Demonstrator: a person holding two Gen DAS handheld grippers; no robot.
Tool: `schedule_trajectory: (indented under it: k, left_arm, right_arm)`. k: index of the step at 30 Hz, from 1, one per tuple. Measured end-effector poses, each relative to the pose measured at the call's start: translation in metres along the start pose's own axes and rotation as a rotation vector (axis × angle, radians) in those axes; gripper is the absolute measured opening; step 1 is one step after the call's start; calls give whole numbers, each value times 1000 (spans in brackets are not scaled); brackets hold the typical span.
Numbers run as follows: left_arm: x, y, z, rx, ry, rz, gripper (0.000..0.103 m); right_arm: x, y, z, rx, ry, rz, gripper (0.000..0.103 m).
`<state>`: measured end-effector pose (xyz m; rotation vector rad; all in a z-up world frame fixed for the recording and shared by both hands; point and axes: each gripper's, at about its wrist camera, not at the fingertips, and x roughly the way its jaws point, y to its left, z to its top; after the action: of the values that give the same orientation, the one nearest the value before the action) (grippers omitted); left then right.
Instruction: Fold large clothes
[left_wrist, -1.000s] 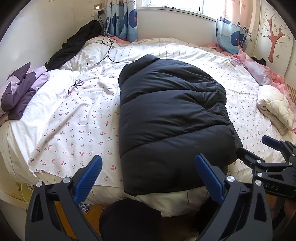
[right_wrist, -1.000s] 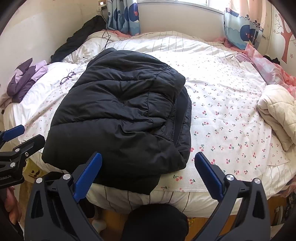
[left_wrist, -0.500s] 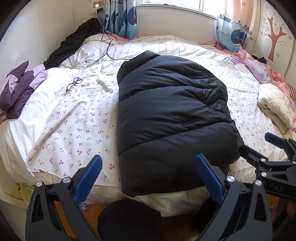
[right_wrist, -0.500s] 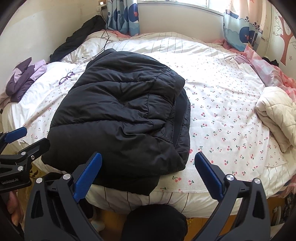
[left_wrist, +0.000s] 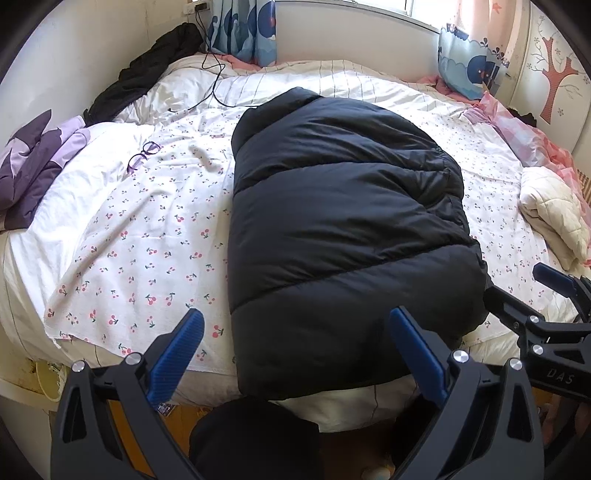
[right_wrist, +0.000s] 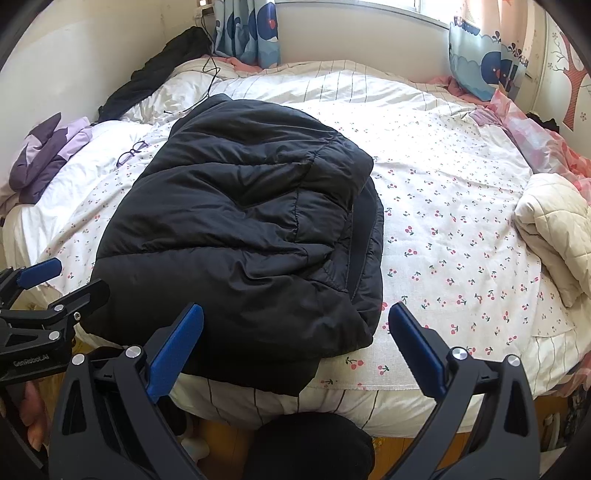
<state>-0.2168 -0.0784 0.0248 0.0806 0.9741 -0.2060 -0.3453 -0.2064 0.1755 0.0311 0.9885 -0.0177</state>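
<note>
Cherry-print bed (left_wrist: 155, 236), black puffer jacket (left_wrist: 340, 229), glasses (left_wrist: 142, 157), cream quilt (left_wrist: 554, 210)

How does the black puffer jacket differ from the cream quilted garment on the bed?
The black puffer jacket is far bigger than the cream quilted garment. The jacket lies mid-bed with its hem hanging over the near edge; the cream one is bunched at the right side. The jacket's shell looks smooth and shiny, with broad puffy panels; the cream one is matte with fine quilting. Both lie on the cherry-print sheet, untouched by either gripper.
</note>
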Motion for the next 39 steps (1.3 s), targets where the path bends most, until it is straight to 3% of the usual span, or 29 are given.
schedule_trajectory:
  k: [13,39]
  left_arm:
    - [0,2,0,3,5,2,96]
    - [0,3,0,22,3,39,96]
  right_arm:
    - [3,-3,-3,8,45,9,97]
    - [2,-3,-4,19,48,23,97]
